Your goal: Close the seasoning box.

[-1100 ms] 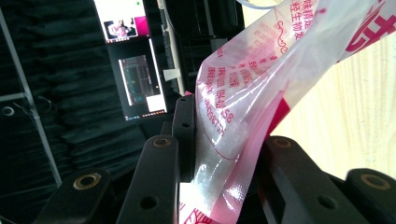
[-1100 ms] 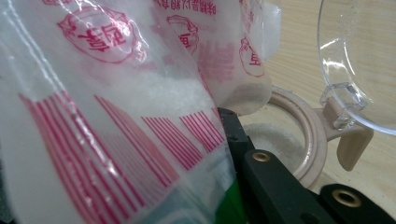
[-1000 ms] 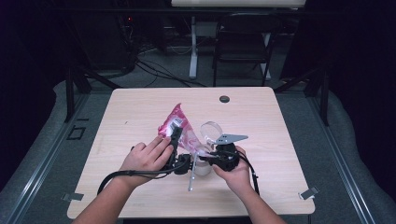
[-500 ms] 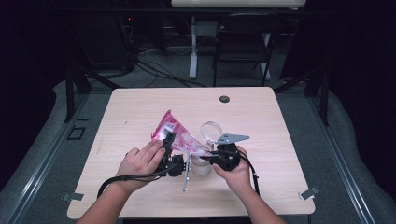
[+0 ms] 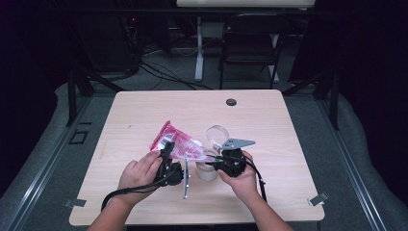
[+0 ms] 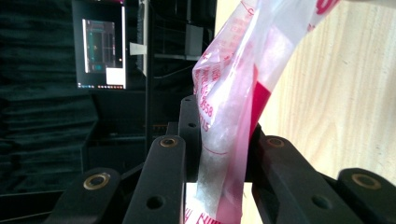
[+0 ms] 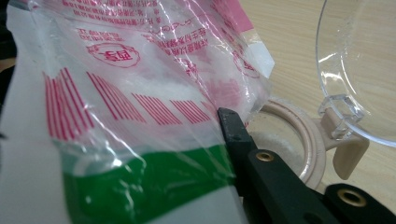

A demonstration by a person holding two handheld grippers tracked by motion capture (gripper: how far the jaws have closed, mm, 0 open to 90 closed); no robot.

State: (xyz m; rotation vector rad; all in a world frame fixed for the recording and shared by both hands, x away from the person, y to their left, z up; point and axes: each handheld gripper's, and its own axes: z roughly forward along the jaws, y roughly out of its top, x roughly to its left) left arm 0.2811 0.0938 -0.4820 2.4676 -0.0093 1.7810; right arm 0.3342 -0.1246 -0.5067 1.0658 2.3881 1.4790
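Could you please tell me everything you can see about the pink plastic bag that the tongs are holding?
The bag is thin, crinkled, clear plastic with pink and red print, a green band and a white panel, and holds white grains. It is lifted off the table and tilted, its lower end at the mouth of a beige jar whose clear hinged lid stands open. The left tongs pinch one edge, their jaws having just been closing on it; the right tongs clamp the end near the jar.

Bag (image 7: 116, 102) hides the right hand-held gripper's other jaw
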